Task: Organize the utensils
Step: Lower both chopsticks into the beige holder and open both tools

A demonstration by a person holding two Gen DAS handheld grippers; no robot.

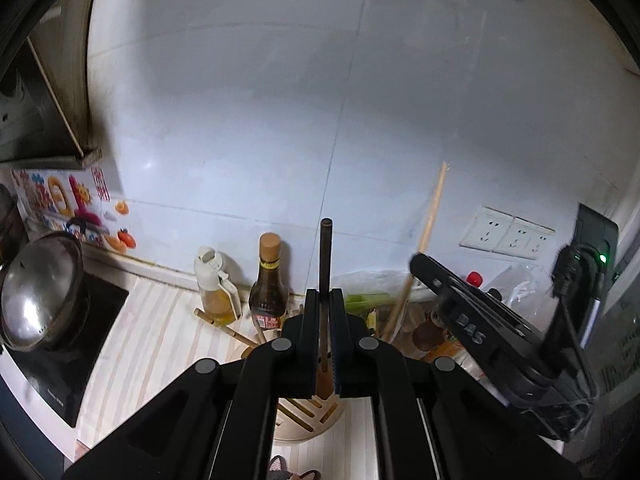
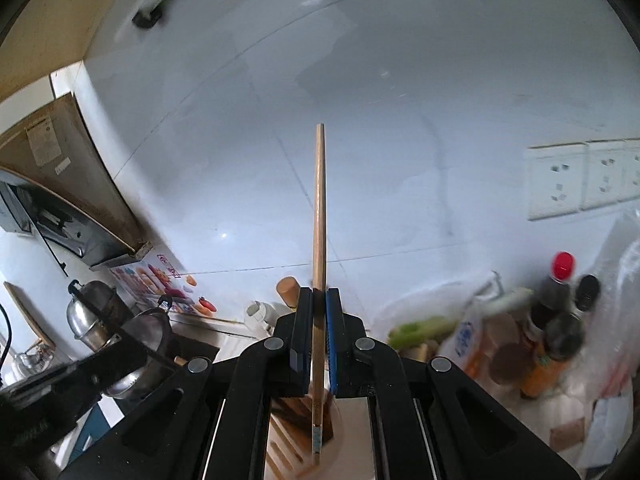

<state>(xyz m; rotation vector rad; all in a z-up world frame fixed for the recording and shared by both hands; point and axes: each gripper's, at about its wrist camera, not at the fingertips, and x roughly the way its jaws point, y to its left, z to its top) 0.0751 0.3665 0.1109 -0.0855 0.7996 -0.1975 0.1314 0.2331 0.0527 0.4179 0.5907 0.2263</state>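
Going left to right in the left wrist view: a pot sits at the left edge, bottles behind. In the middle, the left tongs are squeezed tight on a dark chopstick, held straight up w/ its tip over the round holder on the table, prob. so it can drop in. At right, the right tongs pinch a light wood chopstick upright too, above the same holder.
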